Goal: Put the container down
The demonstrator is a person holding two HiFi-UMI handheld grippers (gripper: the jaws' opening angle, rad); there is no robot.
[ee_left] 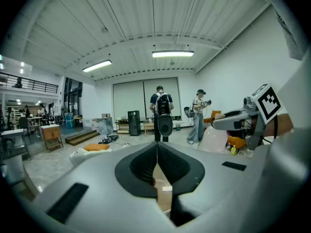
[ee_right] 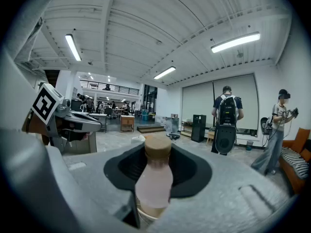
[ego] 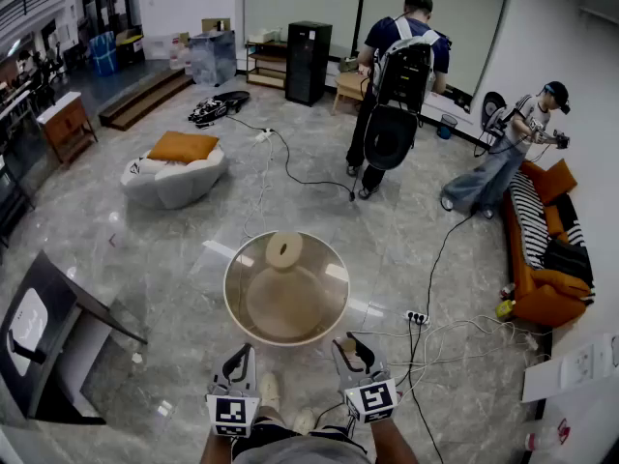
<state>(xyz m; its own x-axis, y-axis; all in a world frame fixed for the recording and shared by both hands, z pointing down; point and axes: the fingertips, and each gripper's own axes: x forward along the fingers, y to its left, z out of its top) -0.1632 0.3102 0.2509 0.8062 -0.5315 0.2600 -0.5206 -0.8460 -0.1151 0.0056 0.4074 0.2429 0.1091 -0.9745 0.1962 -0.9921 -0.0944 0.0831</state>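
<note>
Below my head camera, a round glass-topped desk (ego: 228,303) stands on the grey stone floor (ego: 145,249). My left claw (ego: 238,360) and right claw (ego: 350,348) are side by side near its closest rim. A tan disc (ego: 283,250) shows at the desk's far side; I cannot tell whether it lies on the glass or under it. Right of the desk, a power strip (ego: 416,316) lies among loose white cables (ego: 455,336). Farther off are a white seat (ego: 174,184) with an orange cushion (ego: 182,146), a black cabinet (ego: 308,61) and an orange sofa (ego: 542,293) by the right wall. A person with a backpack (ego: 398,75) and a person in a cap (ego: 513,143) stand there too. Each claw carries a cube with a black-and-white square marker (ego: 232,412).

Looking along the left claw, I see its jaws clenched, tips meeting, grasping nothing. Only a sliver of tan shows through the gap lower down. Both people stand straight ahead across the room, and the right claw's cube sits at the right edge.

Looking along the right claw, I see its jaws grasping the container (ee_right: 154,178), a pale pink bottle with a tan cap (ee_right: 158,147). It stands upright between the pads, carried in the claw and not yet set on the desk. It covers the middle of my view and is too blurred to read any label. The left claw's marker shows at the left, with the two people to the right of the bottle.
</note>
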